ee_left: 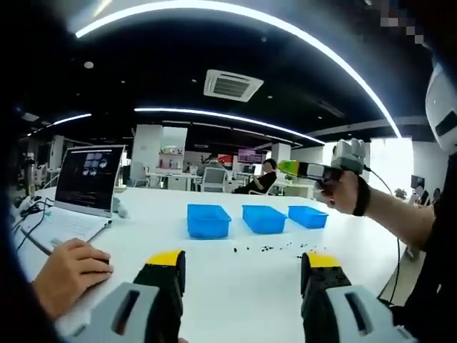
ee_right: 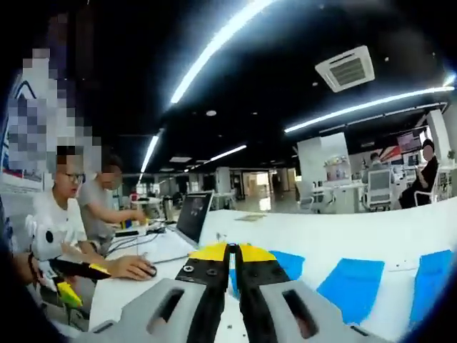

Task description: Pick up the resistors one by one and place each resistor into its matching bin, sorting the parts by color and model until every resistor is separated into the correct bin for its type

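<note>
Resistors (ee_left: 265,249) lie scattered as small dark specks on the white counter (ee_left: 235,286), just in front of three blue bins (ee_left: 208,220) set in a row. Left claw (ee_left: 243,268) hangs spread wide above the counter, holding nothing. Right claw (ee_right: 231,257) is raised off the counter with its yellow tips pressed together, empty. A laptop (ee_left: 89,179) stands at the left, a person's hand (ee_left: 68,271) beside it.

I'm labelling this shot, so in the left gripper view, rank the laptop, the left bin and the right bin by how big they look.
1. laptop, though it sits nearer the camera
2. left bin
3. right bin, which may only look smaller from lying farther off
</note>
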A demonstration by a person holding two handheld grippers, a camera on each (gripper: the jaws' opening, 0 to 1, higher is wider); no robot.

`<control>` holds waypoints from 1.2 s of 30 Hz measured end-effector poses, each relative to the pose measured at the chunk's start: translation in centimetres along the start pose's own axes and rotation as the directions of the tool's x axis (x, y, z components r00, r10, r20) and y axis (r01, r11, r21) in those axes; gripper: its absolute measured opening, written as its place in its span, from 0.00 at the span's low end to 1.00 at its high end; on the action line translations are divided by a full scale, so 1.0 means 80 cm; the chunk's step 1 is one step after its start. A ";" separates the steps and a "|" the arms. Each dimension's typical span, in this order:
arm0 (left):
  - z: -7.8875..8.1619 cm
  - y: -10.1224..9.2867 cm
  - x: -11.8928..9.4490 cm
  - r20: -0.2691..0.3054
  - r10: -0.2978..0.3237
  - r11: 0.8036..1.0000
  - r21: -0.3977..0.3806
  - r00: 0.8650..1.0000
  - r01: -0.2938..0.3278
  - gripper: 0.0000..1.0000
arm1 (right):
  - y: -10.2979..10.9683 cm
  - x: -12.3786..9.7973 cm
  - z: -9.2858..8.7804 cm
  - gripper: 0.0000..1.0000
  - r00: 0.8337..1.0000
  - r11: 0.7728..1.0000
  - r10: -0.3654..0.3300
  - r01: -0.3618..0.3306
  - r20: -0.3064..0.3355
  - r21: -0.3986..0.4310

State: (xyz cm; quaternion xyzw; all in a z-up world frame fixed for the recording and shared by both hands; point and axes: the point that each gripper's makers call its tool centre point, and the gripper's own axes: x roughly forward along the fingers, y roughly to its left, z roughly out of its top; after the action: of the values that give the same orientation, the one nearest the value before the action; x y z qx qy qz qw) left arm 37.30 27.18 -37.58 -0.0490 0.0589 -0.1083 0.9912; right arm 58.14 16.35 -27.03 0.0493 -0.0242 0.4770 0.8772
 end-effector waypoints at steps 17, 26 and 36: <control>0.001 0.008 -0.009 0.008 0.028 1.000 -0.013 1.000 -0.028 0.66 | -0.045 0.160 -0.048 0.06 0.989 0.996 -0.061 0.051 -0.132 -0.078; 0.000 0.005 -0.009 0.004 0.024 1.000 -0.006 1.000 -0.024 0.66 | -0.048 0.152 -0.051 0.28 0.988 0.987 -0.078 0.057 -0.137 -0.151; 0.004 -0.002 -0.007 0.013 0.010 1.000 0.004 1.000 -0.010 0.66 | -0.050 0.085 -0.046 0.32 0.989 0.992 -0.046 0.029 -0.139 -0.126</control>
State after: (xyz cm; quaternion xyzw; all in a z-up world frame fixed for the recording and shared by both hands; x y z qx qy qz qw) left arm 36.74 27.23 -37.18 -0.0474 0.0524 -0.1030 0.9922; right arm 65.16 20.27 -30.34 -0.0385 0.0096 0.4602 0.8869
